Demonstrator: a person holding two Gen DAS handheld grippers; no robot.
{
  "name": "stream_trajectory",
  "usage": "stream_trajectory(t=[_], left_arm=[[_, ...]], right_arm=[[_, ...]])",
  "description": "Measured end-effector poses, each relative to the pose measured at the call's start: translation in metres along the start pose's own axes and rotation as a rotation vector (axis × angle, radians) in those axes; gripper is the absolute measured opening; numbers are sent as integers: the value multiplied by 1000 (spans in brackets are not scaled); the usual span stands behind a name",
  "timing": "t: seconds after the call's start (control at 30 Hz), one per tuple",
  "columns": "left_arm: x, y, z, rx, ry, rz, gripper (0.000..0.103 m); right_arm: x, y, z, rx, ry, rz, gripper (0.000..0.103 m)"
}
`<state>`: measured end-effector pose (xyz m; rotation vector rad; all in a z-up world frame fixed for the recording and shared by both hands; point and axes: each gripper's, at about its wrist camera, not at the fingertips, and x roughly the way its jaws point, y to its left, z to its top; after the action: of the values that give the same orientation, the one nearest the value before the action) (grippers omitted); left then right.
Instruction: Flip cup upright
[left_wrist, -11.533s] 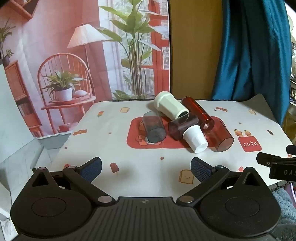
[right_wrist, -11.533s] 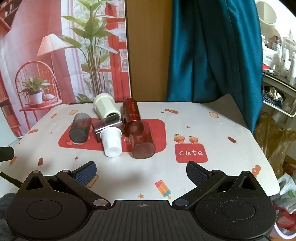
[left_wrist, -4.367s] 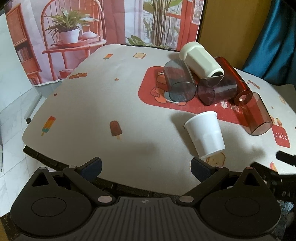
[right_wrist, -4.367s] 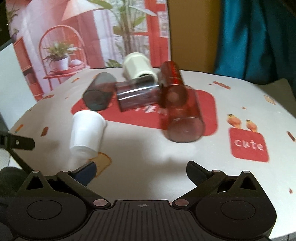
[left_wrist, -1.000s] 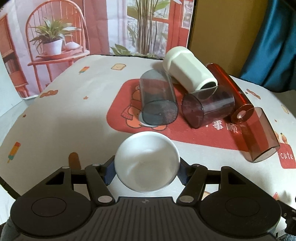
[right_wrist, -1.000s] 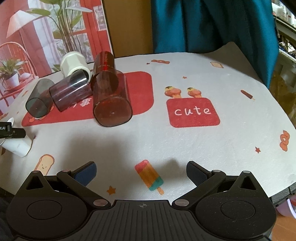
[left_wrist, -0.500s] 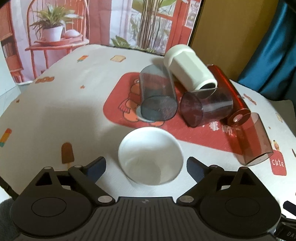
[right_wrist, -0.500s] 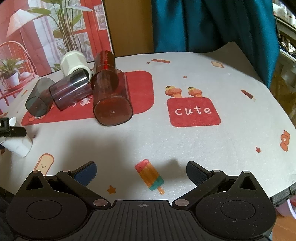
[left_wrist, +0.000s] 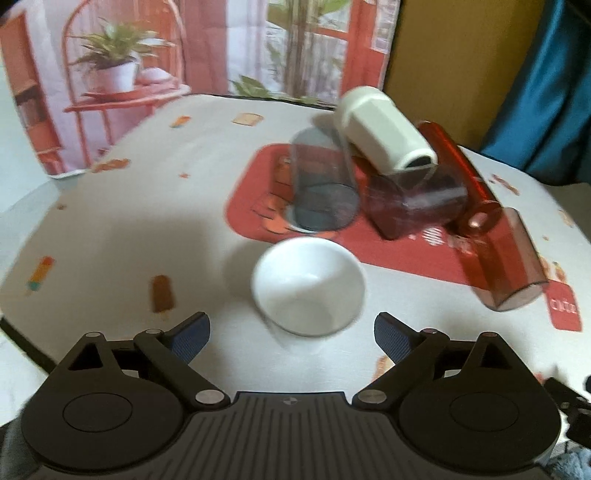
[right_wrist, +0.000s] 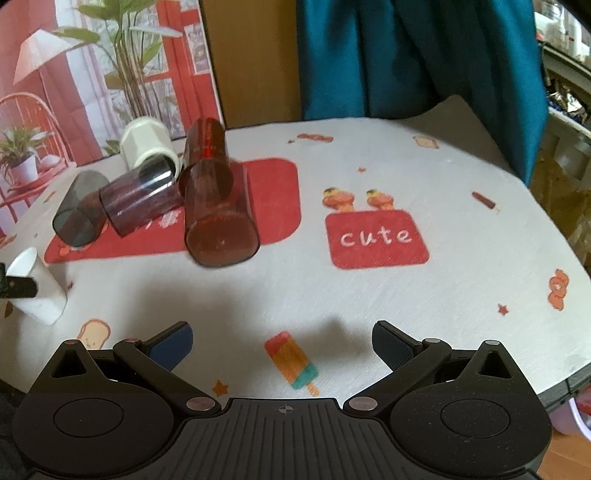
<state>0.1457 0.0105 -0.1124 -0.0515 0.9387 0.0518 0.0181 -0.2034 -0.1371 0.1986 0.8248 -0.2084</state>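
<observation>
A small white cup (left_wrist: 308, 286) stands upright on the tablecloth, mouth up, just in front of my left gripper (left_wrist: 291, 330). The left gripper is open and empty, its fingers apart from the cup on either side and a little behind it. The same cup shows at the far left of the right wrist view (right_wrist: 35, 291), with a left fingertip (right_wrist: 16, 288) beside it. My right gripper (right_wrist: 282, 341) is open and empty over the tablecloth's front part, well right of the cup.
A pile of cups lies on its side on the red mat: a grey one (left_wrist: 323, 184), a cream one (left_wrist: 384, 134), a purple one (left_wrist: 413, 201), a tall red one (left_wrist: 461, 170) and a red tumbler (left_wrist: 506, 262). The table's front edge (right_wrist: 561, 387) is close.
The left gripper opened and let go of the white cup, then drew back from it. The cup now stands on the table. The right gripper has barely moved.
</observation>
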Motion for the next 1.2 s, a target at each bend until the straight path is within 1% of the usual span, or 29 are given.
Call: stream_trajectory(t=[0.07, 0.17, 0.3, 0.43, 0.6, 0.7, 0.77, 0.87, 0.97, 1.0, 1.2], left_arm=[[-9, 5, 4, -9, -13, 27, 97], [-26, 13, 10, -23, -52, 42, 98], [-53, 25, 16, -12, -100, 43, 98], [-84, 33, 14, 24, -154, 39, 101], [-113, 44, 6, 69, -161, 9, 103], [-129, 51, 1, 101, -184, -32, 103], [-141, 52, -3, 125, -203, -35, 103], [-154, 55, -8, 153, -216, -41, 103], [-163, 55, -16, 165, -218, -103, 103], [-164, 54, -18, 170, -212, -105, 103], [-158, 46, -38, 175, -205, -48, 103]], right_arm=[[-6, -2, 4, 4, -13, 3, 103], [-16, -2, 11, -2, -31, 5, 103], [-31, 0, 21, 4, -44, 22, 103], [-52, 9, 33, -3, -63, 54, 103], [-83, 32, 44, -81, -107, 94, 103], [-102, 48, 49, -127, -128, 127, 103], [-113, 58, 50, -153, -135, 146, 103], [-126, 70, 48, -183, -140, 167, 103], [-131, 80, 44, -194, -132, 178, 103], [-131, 83, 43, -198, -126, 181, 103], [-127, 90, 29, -208, -124, 168, 103]])
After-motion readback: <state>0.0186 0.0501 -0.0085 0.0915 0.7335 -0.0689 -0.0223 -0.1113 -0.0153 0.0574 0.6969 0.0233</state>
